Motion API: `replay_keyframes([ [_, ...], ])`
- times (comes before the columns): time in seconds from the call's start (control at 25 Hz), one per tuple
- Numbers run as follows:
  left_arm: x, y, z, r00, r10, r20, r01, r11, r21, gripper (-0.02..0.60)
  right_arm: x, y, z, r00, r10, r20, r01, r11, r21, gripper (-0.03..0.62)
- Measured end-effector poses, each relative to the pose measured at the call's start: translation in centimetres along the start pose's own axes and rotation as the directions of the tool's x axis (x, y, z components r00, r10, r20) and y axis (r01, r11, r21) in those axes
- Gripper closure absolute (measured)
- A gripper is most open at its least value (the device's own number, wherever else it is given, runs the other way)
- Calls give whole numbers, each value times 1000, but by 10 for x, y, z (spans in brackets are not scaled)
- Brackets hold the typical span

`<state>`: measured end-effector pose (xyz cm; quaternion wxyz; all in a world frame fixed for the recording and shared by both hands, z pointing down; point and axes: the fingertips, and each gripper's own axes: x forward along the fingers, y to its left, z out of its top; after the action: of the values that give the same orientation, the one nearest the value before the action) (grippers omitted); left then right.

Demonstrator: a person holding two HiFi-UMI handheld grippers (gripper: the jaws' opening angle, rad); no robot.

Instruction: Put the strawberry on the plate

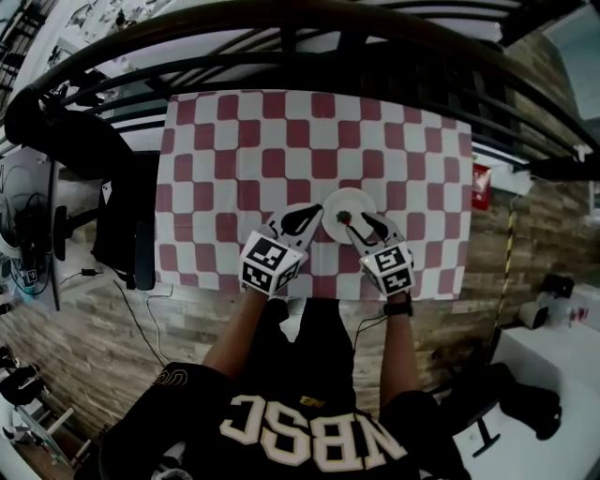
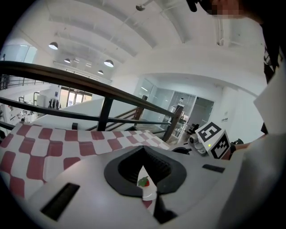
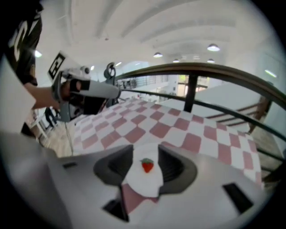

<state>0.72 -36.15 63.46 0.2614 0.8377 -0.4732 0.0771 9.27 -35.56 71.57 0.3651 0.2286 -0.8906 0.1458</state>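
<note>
A small red strawberry (image 1: 343, 217) with a green top lies on the round white plate (image 1: 354, 201), which sits on the red-and-white checked cloth (image 1: 281, 150) near the table's front edge. My right gripper (image 1: 362, 223) is at the plate's near right rim. In the right gripper view its jaws stand open (image 3: 145, 153) either side of the strawberry (image 3: 147, 165) on the plate (image 3: 144, 182), with the pads clear of it. My left gripper (image 1: 311, 217) rests just left of the plate, jaws together. Through its narrow slit (image 2: 142, 168) I see the strawberry (image 2: 143, 181).
A dark curved railing (image 1: 309, 19) runs behind the table. A black chair (image 1: 127, 234) stands at the table's left side. The cloth's front edge (image 1: 309, 286) is right under both grippers. The person's arms (image 1: 398, 347) reach in from below.
</note>
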Motion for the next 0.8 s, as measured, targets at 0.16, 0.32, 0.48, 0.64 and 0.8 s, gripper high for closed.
replay_keyframes([
  [0.16, -16, -19, 24, 998, -31, 47, 30, 999, 33, 566, -43, 2, 31, 982, -121, 143, 104, 987, 121, 414],
  [0.32, -29, -43, 53, 992, -72, 103, 64, 995, 80, 566, -94, 3, 70, 929, -261, 264, 215, 957, 193, 448],
  [0.48, -42, -70, 85, 979, -118, 164, 95, 985, 144, 566, -142, 12, 105, 860, -347, 375, 275, 933, 232, 507],
  [0.64, -70, -97, 107, 963, -144, 229, 100, 976, 192, 566, -184, 30, 119, 770, -445, 457, 345, 893, 289, 550],
  [0.8, -102, -114, 123, 945, -140, 294, 67, 967, 245, 566, -228, 50, 132, 599, -631, 494, 568, 769, 294, 570],
])
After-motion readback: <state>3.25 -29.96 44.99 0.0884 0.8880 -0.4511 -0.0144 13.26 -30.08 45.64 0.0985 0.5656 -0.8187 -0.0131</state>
